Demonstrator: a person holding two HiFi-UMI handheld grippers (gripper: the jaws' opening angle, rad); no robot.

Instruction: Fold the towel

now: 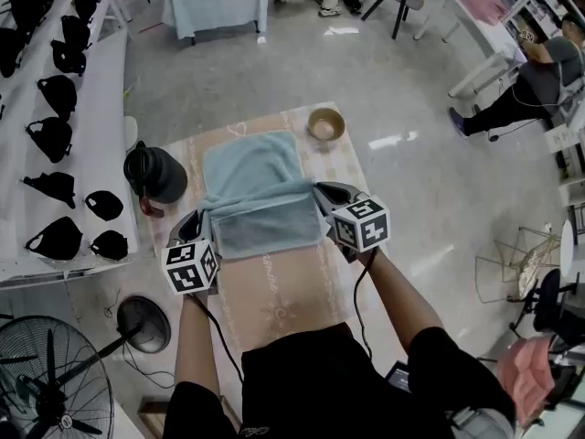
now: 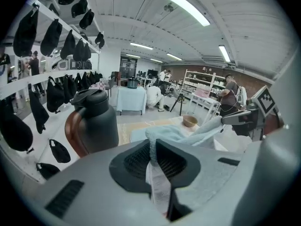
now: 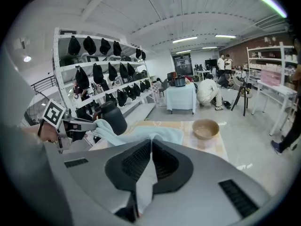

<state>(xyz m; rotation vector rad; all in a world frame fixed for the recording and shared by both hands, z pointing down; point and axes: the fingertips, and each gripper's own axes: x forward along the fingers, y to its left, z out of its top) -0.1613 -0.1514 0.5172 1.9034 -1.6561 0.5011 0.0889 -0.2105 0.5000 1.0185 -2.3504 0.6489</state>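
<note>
A light blue towel point(image 1: 251, 167) lies on a pink patterned mat point(image 1: 274, 291), and its near edge is raised off the mat between the two grippers. My left gripper point(image 1: 197, 219) is shut on the near left corner, and the cloth runs up between its jaws point(image 2: 153, 161). My right gripper point(image 1: 322, 191) is shut on the near right corner, with cloth pinched between its jaws point(image 3: 148, 161). The far part of the towel point(image 3: 157, 134) rests flat. Each gripper view shows the other gripper holding its corner.
A black jug point(image 1: 154, 174) stands just left of the towel. A tan bowl point(image 1: 325, 123) sits at the mat's far right corner. A white shelf with black caps point(image 1: 55, 135) runs along the left. A fan point(image 1: 46, 373) stands at lower left.
</note>
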